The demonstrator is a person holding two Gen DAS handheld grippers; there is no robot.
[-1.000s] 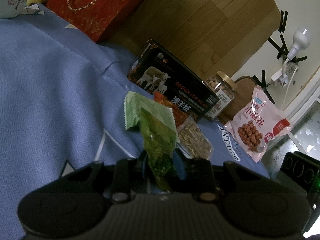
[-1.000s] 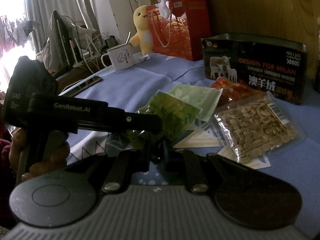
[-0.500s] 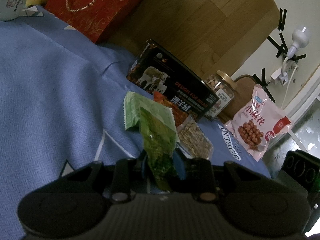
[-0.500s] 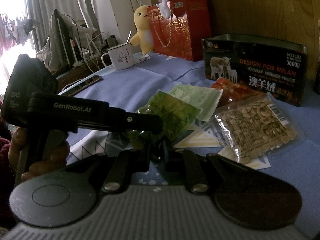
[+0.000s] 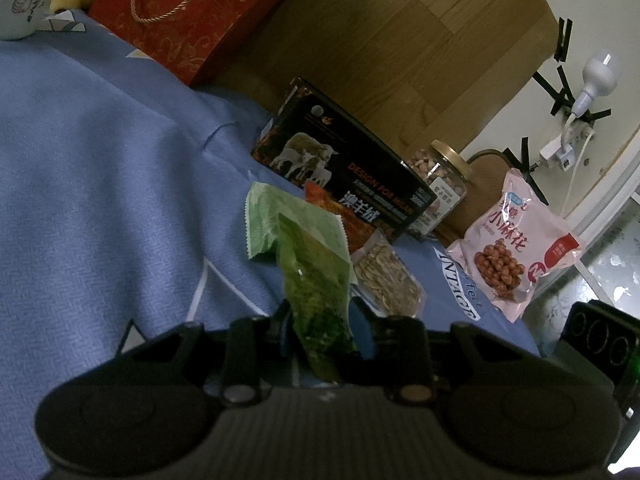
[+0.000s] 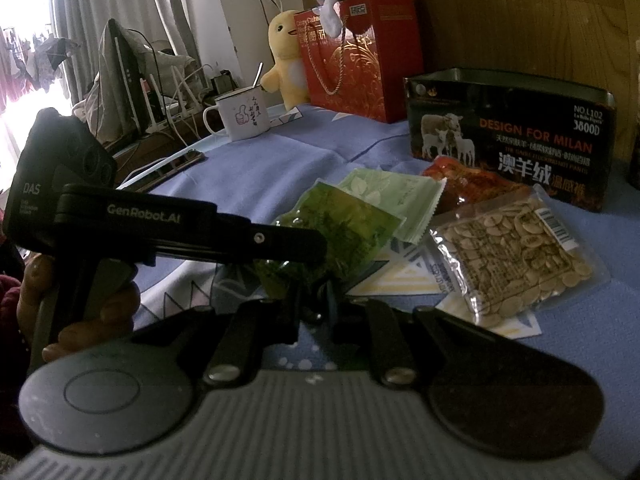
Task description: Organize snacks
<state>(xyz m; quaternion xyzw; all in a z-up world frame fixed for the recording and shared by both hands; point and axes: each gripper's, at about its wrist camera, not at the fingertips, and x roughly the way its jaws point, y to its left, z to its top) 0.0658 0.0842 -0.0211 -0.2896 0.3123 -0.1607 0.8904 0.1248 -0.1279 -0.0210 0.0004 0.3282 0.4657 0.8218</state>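
- On the blue cloth, near its back edge by the wooden panel, four snack packets lie clustered in front of one dark tin box printed with sheep.
- One dark green packet is clamped between the fingers of the left gripper, one end lifted off the cloth.
- The right gripper has its fingers drawn nearly together just beside that packet's near end; whether they pinch it I cannot tell.
- One pale green packet, one orange-red packet and one clear packet of seeds lie flat, overlapping.
- One pink bag and one jar of nuts stand at the cloth's right edge.
- One red gift bag, one white mug and one yellow toy stand at the back left.
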